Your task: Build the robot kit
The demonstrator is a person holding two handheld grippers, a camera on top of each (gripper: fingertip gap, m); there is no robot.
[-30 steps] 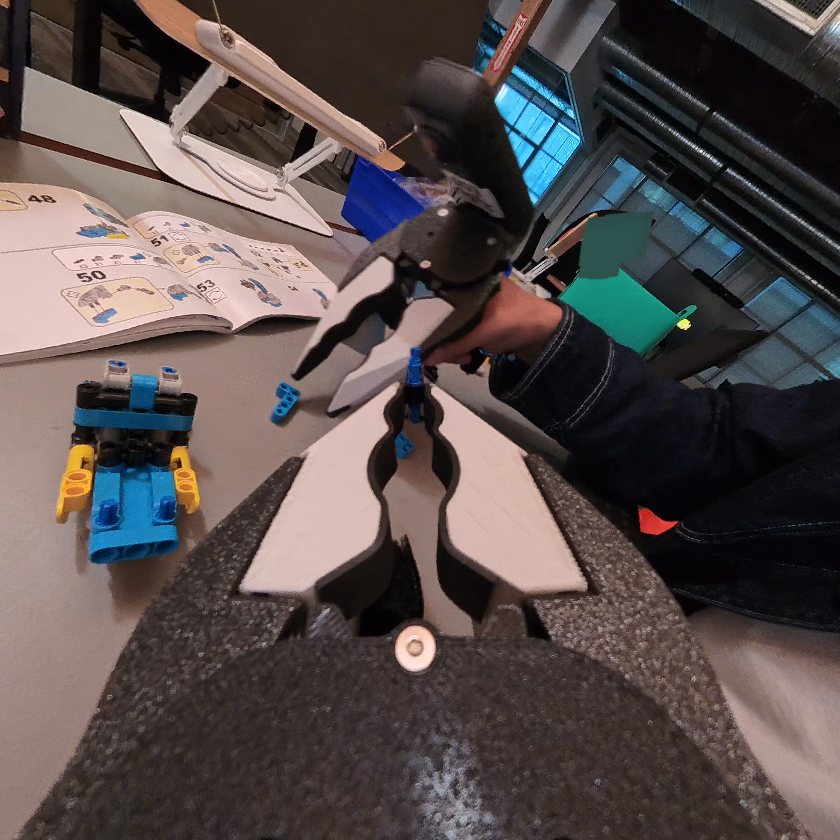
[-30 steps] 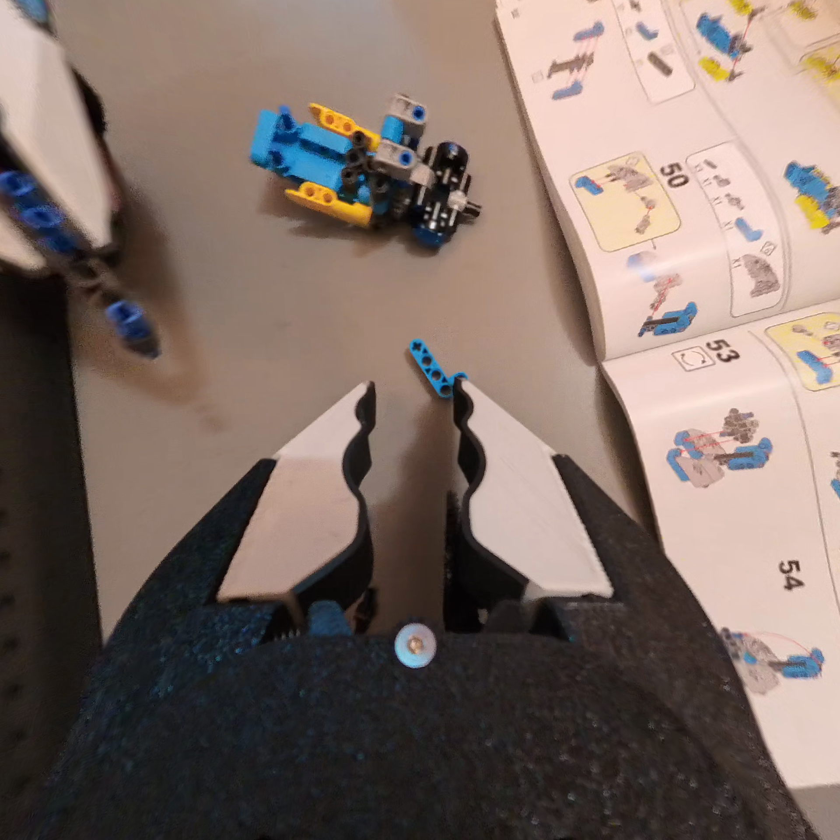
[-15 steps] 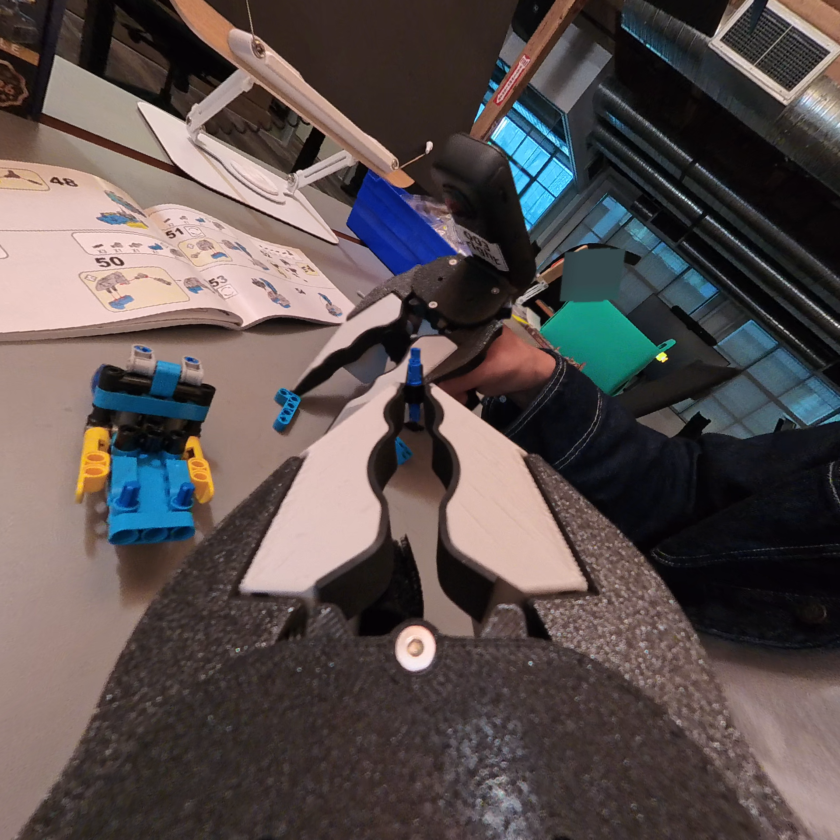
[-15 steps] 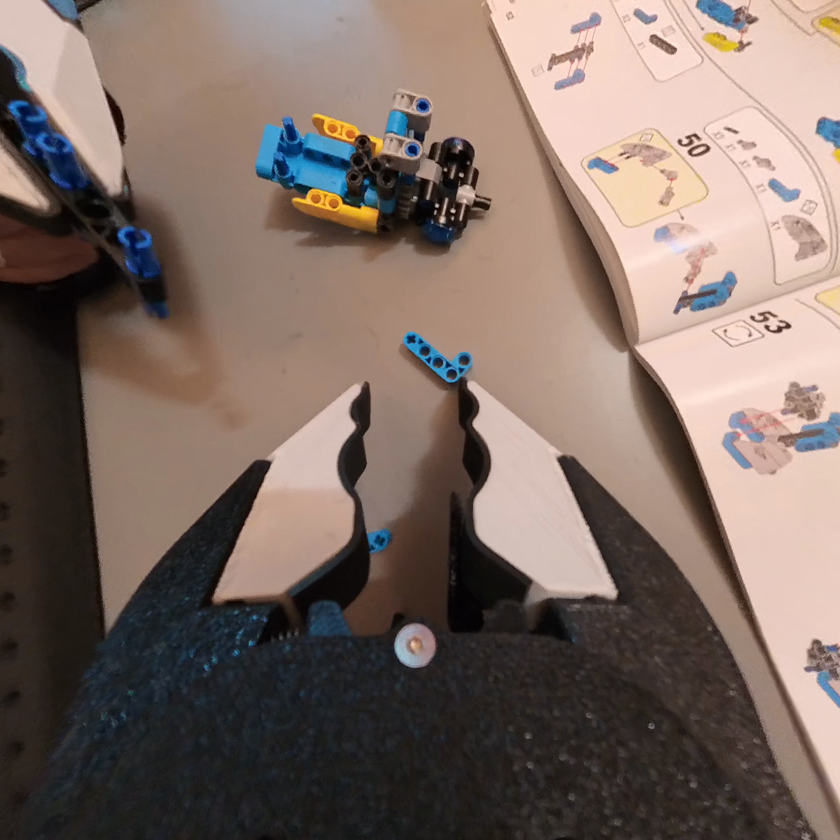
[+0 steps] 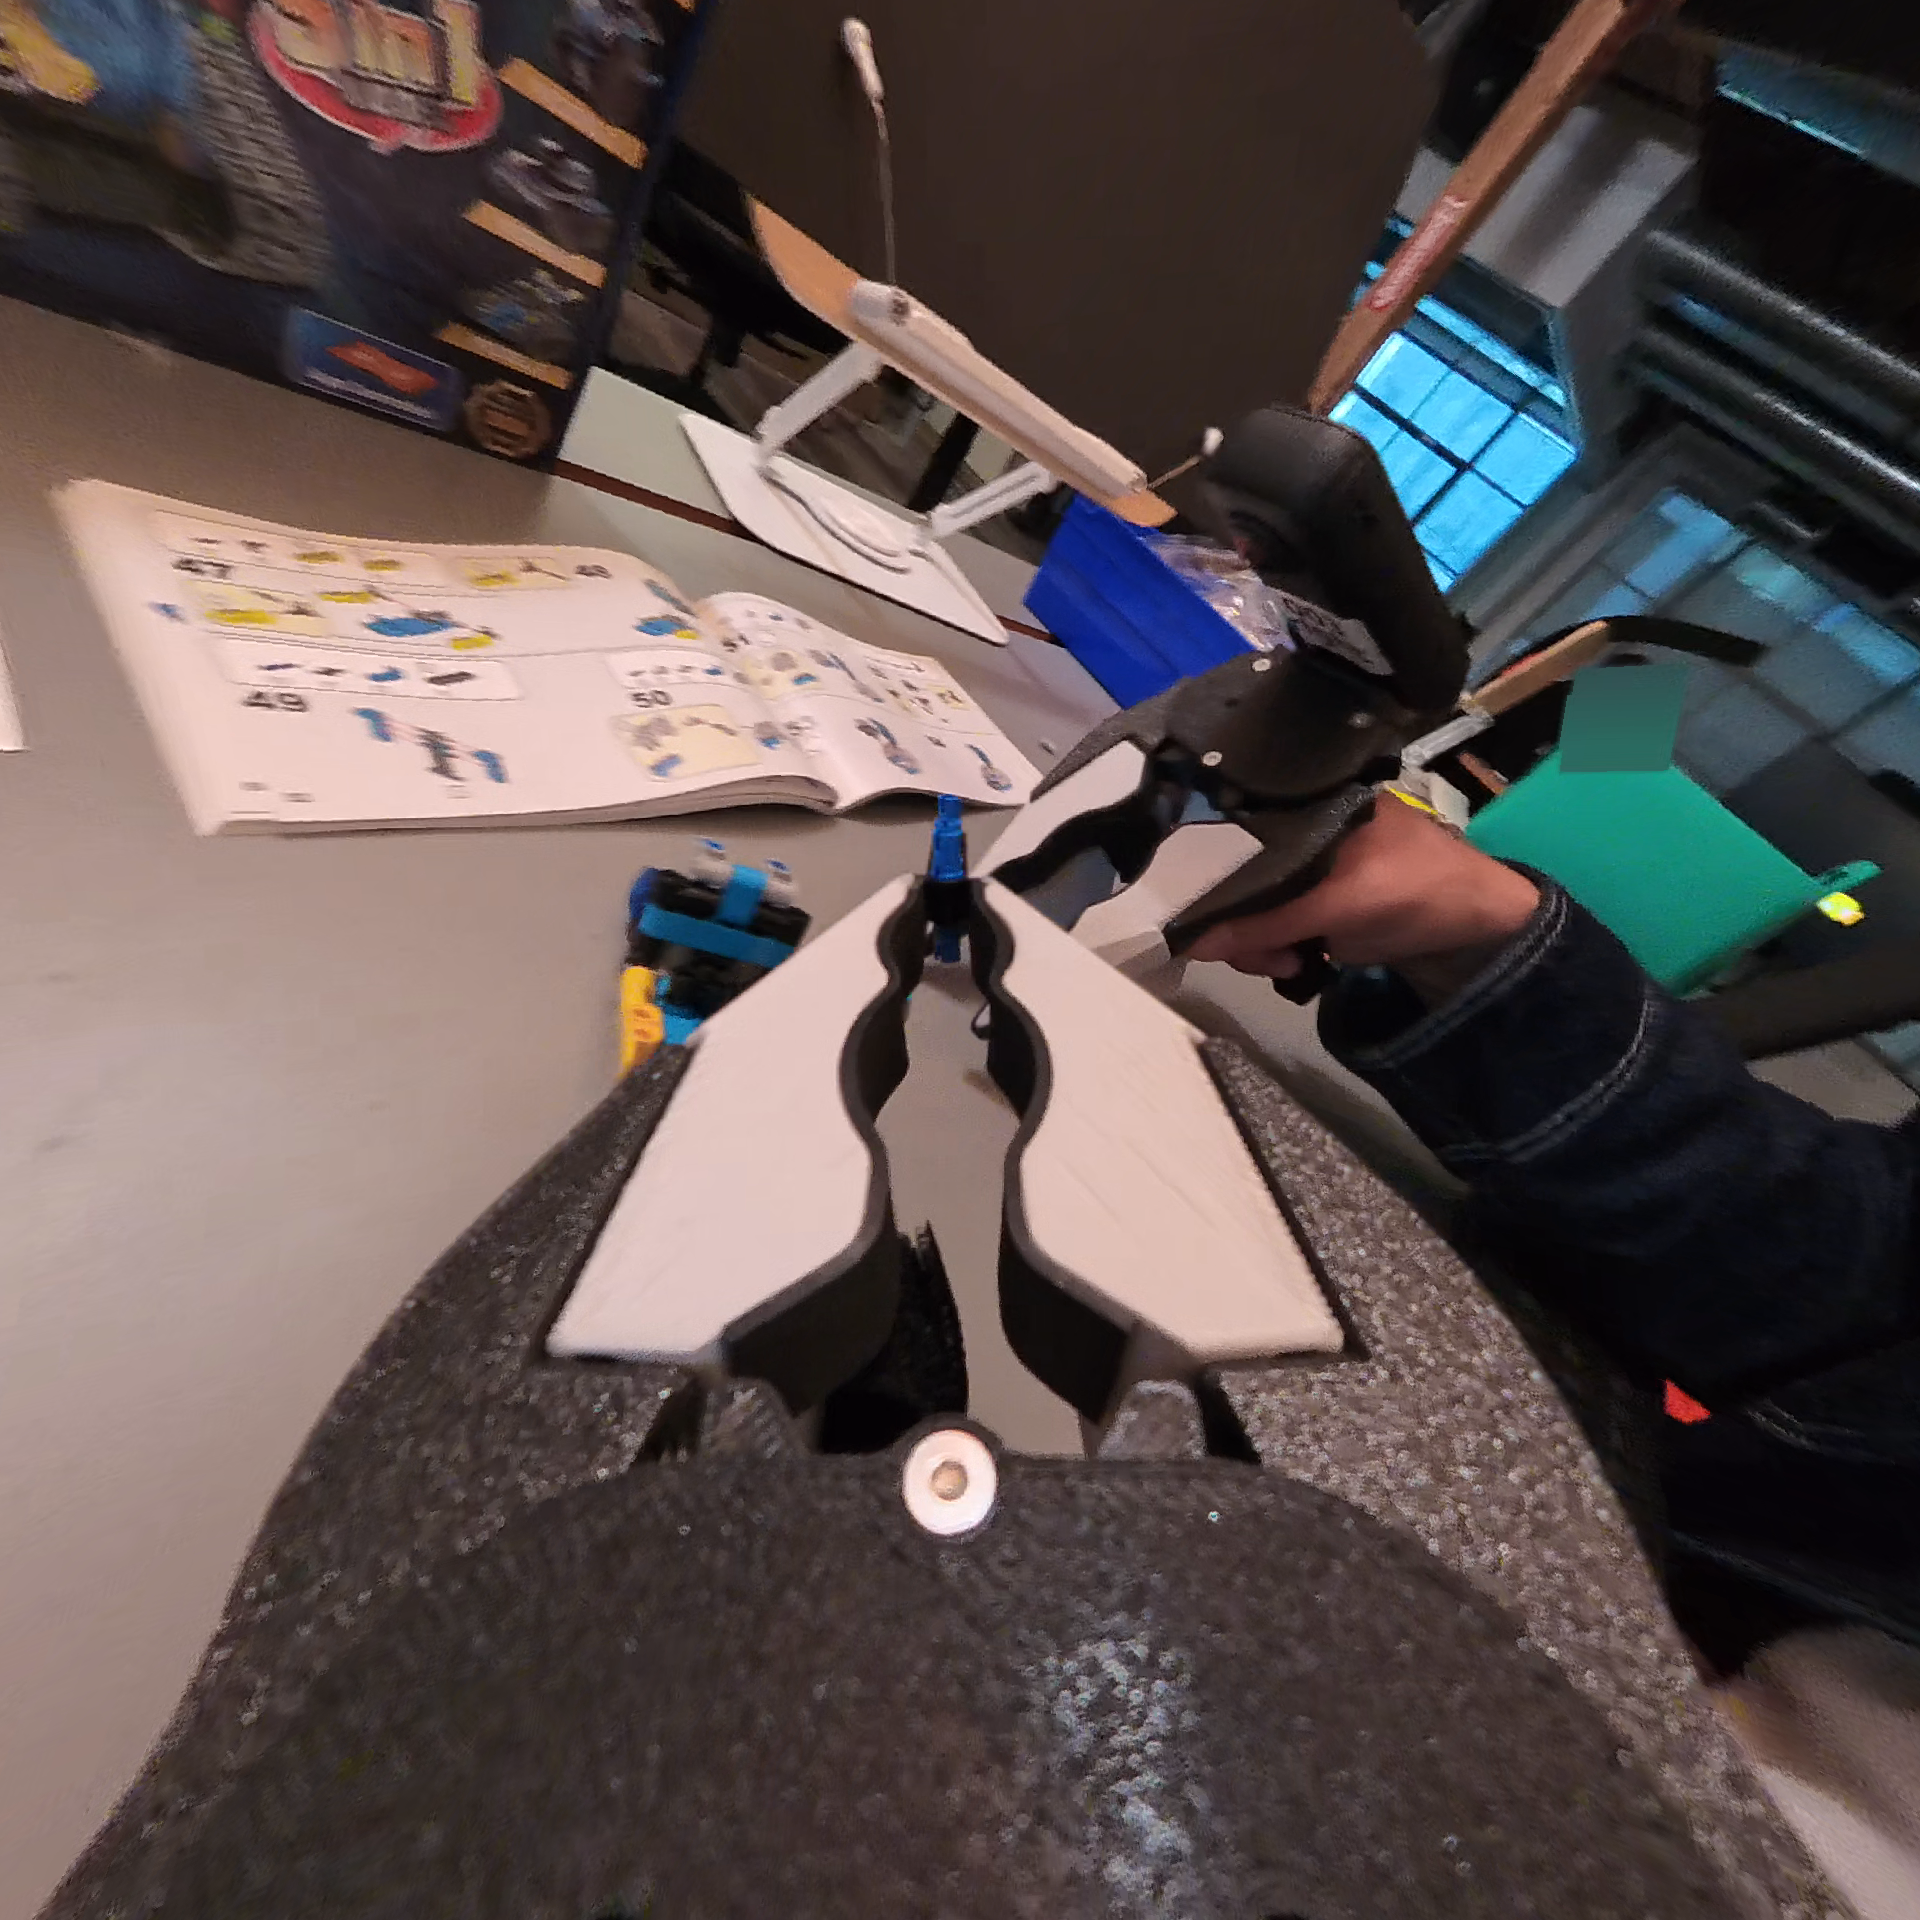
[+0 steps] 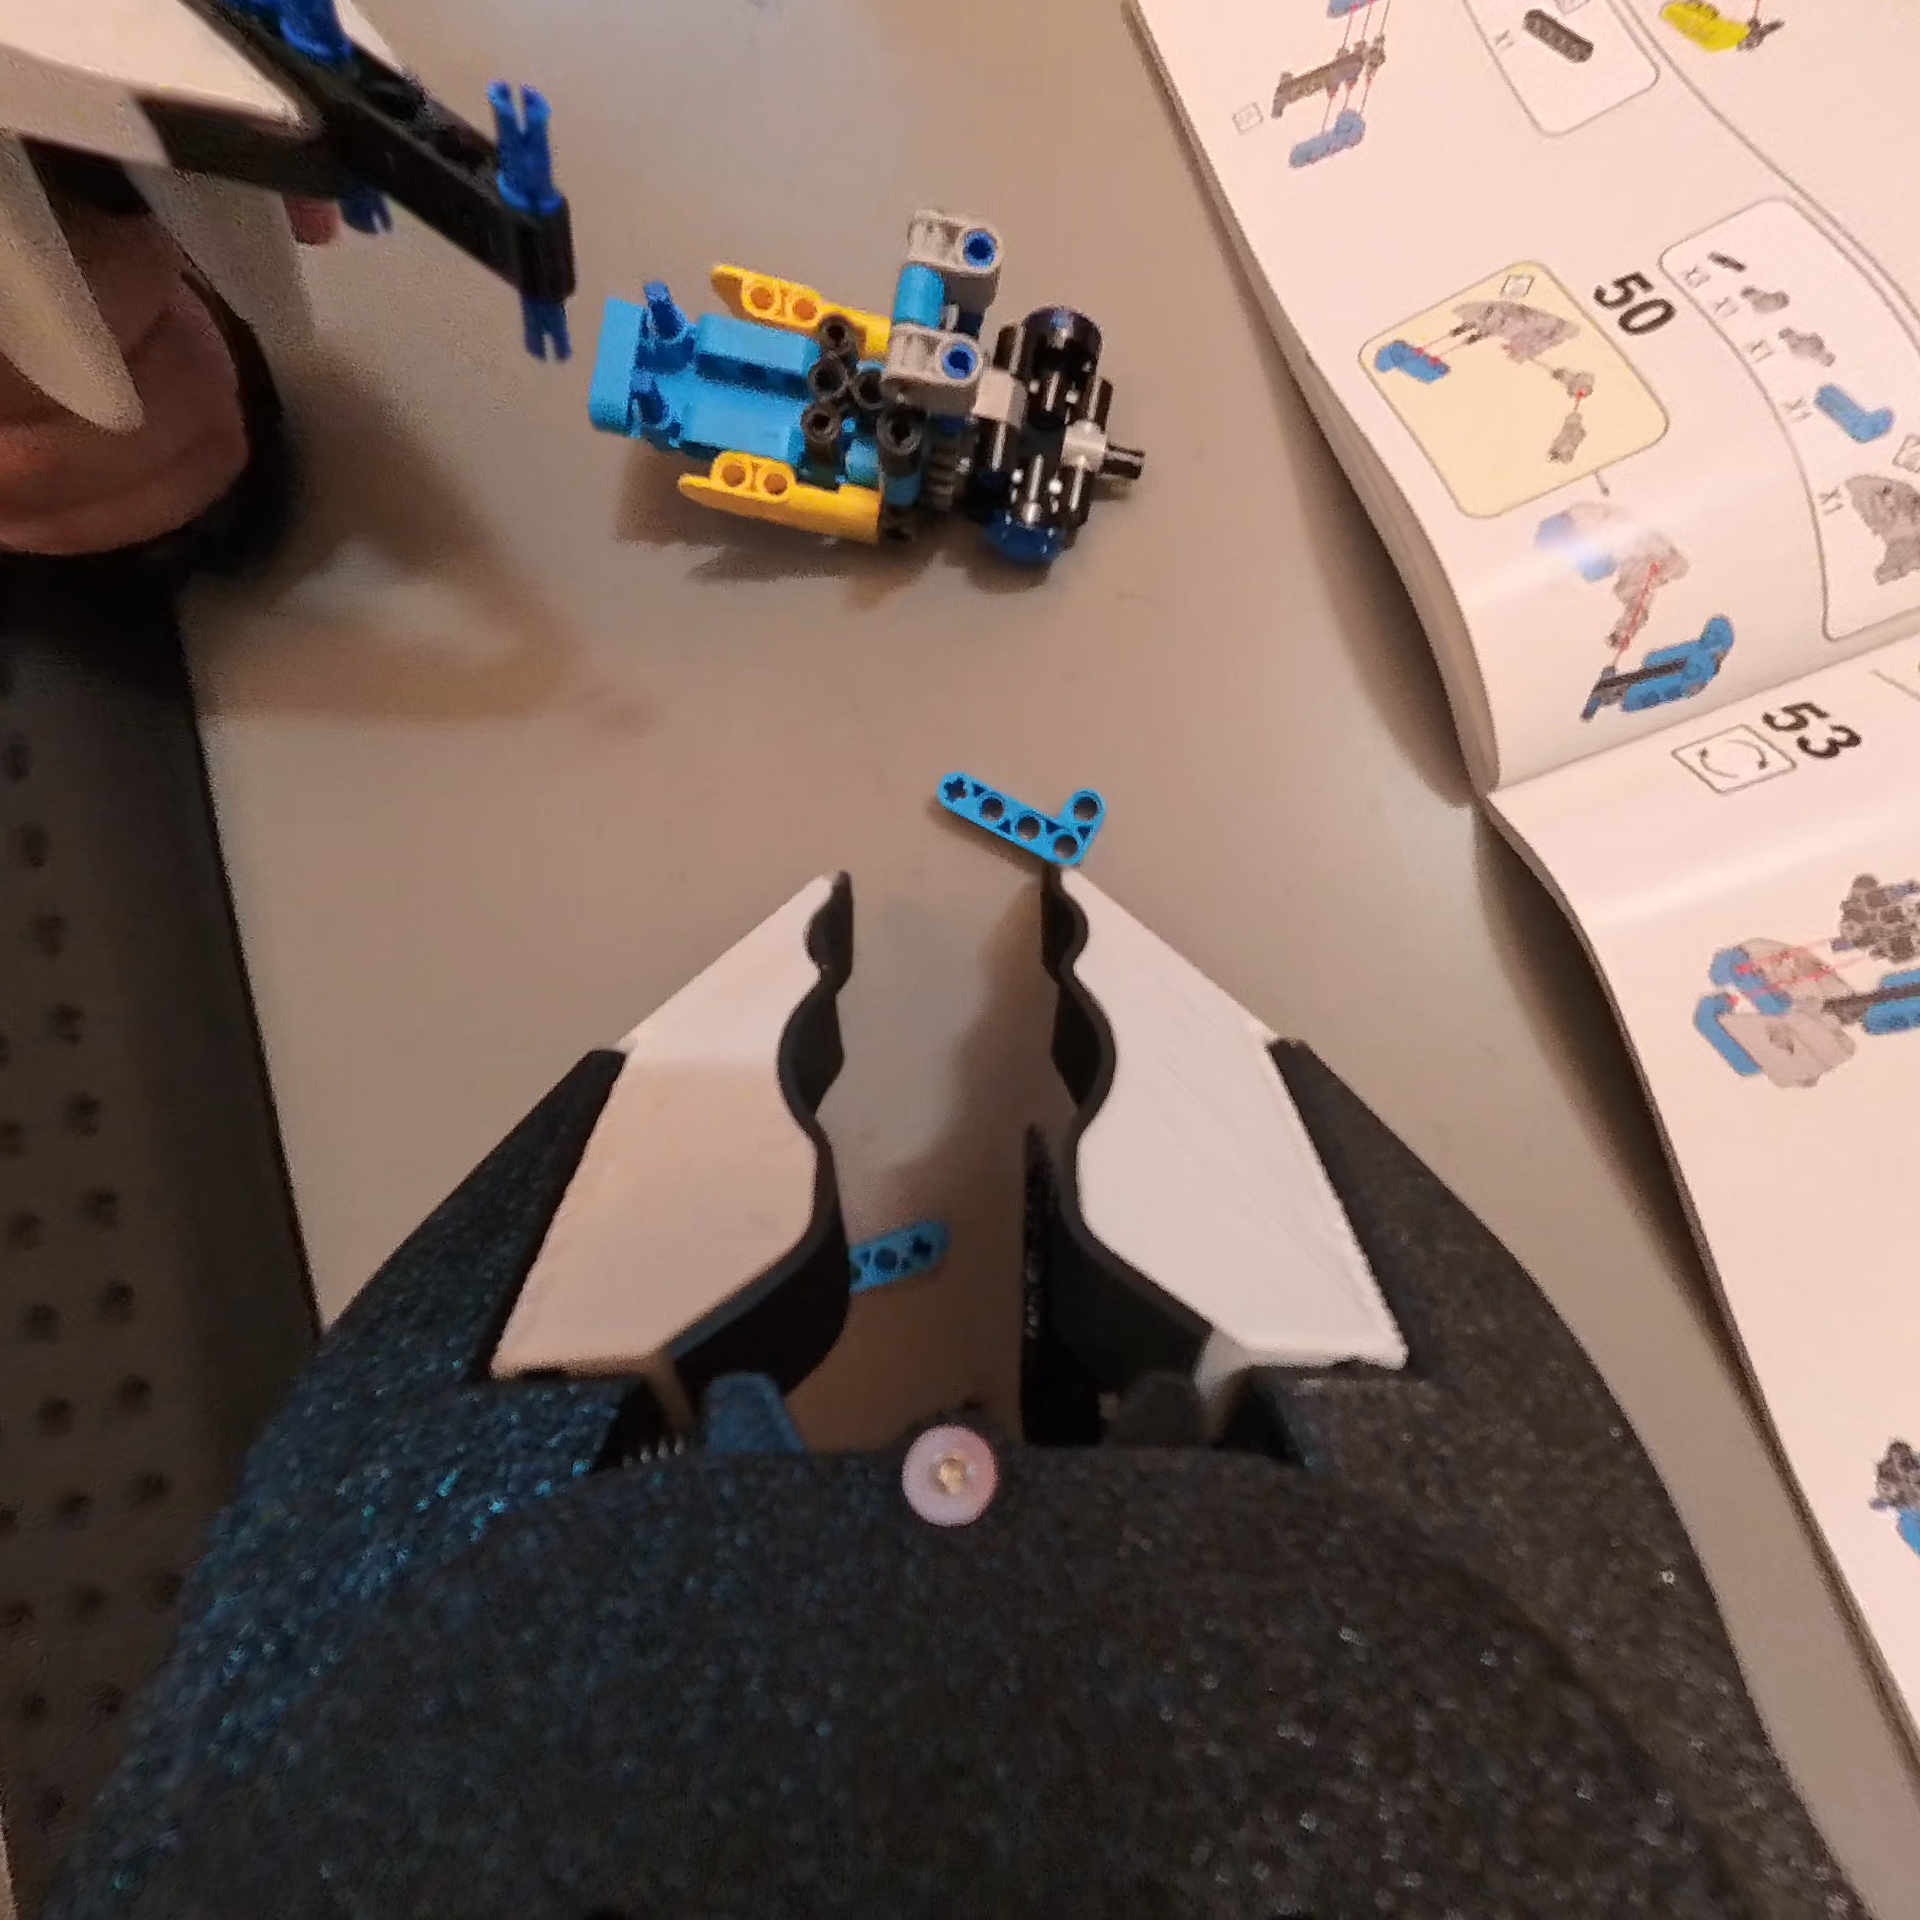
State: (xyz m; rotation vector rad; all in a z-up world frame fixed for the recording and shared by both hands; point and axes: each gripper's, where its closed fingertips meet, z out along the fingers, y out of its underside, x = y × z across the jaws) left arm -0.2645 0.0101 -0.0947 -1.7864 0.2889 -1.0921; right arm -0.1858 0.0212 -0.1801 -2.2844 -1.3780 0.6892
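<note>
My left gripper [image 5: 948,891] is shut on a black beam with blue pins [image 5: 948,854], held above the table; the beam also shows in the right wrist view [image 6: 457,197] at the upper left. My right gripper [image 6: 948,896] is open and empty, just above the table, its tips right behind a small blue L-shaped beam [image 6: 1023,821]. Another small blue piece [image 6: 899,1252] lies under its jaws. A blue, yellow and black brick model [image 6: 852,405] lies beyond it; it also shows in the left wrist view [image 5: 707,940], partly hidden by my left finger. The right gripper [image 5: 1070,831] shows there too.
An open instruction booklet [image 6: 1662,468] lies at the right, also seen in the left wrist view [image 5: 499,665]. A white stand [image 5: 883,457], a blue bin [image 5: 1122,608], a green bin [image 5: 1652,873] and a printed box [image 5: 312,197] stand at the back. A person's sleeve [image 5: 1662,1164] lies at the right. Spacing between my two grippers at the tips: around 12 cm. Measured from the fingertips, the small blue piece [image 6: 899,1252] is 7 cm or so from the right gripper and 15 cm from the left.
My left gripper has swung left and nearer the model with the beam in it. My right gripper has drawn back slightly, so the L-shaped beam now lies clear of its tips.
</note>
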